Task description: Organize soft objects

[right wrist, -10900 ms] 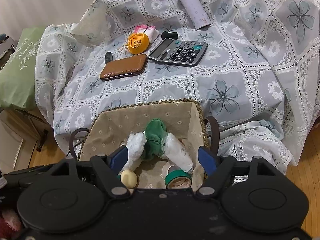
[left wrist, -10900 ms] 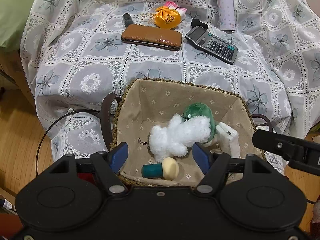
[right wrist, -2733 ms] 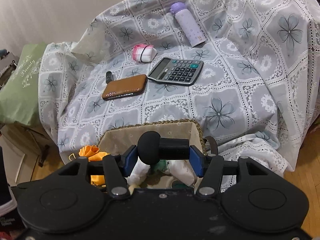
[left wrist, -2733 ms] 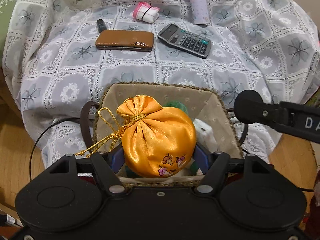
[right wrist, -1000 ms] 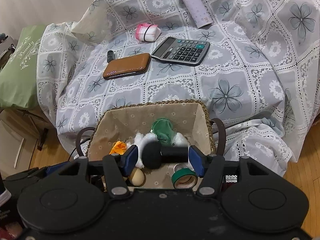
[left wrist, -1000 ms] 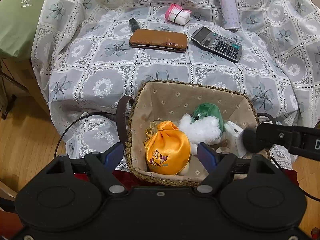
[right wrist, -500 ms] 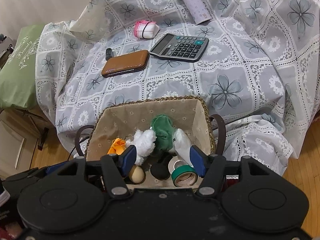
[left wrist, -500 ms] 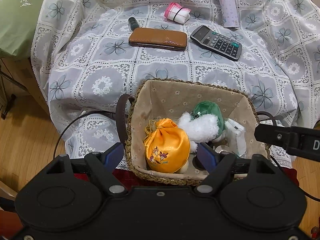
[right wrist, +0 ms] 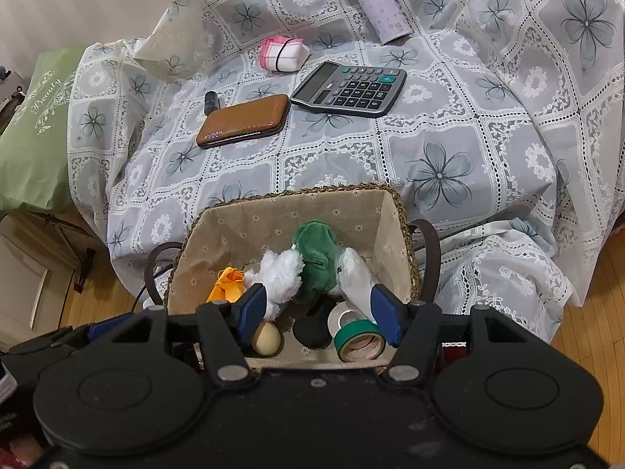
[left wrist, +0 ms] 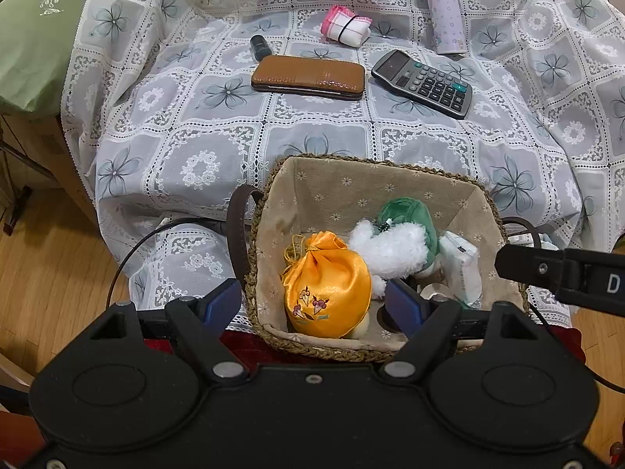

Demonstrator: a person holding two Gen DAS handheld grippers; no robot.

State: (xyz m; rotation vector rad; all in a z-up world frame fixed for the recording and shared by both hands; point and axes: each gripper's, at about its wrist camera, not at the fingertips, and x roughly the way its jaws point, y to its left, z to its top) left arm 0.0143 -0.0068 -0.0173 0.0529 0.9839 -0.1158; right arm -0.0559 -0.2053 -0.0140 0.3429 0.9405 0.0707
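Hovering wide and empty over the basket [left wrist: 482, 195], both grippers face the pink-white cloth bundle [left wrist: 346, 31] far ahead, slightly nearer the left gripper [left wrist: 312, 303].

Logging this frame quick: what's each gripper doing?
Left gripper: open, empty, over the basket.
Right gripper: open, empty, over the basket too.

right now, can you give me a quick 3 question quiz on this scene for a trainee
1. True or false: the orange pouch lies inside the basket.
2. Which soft item is on the tablecloth, outside the basket? A) pink and white cloth bundle B) white plush toy C) a red sock
3. Fill in: both the left claw and right claw are ____.

Key: 1 true; 2 A; 3 open
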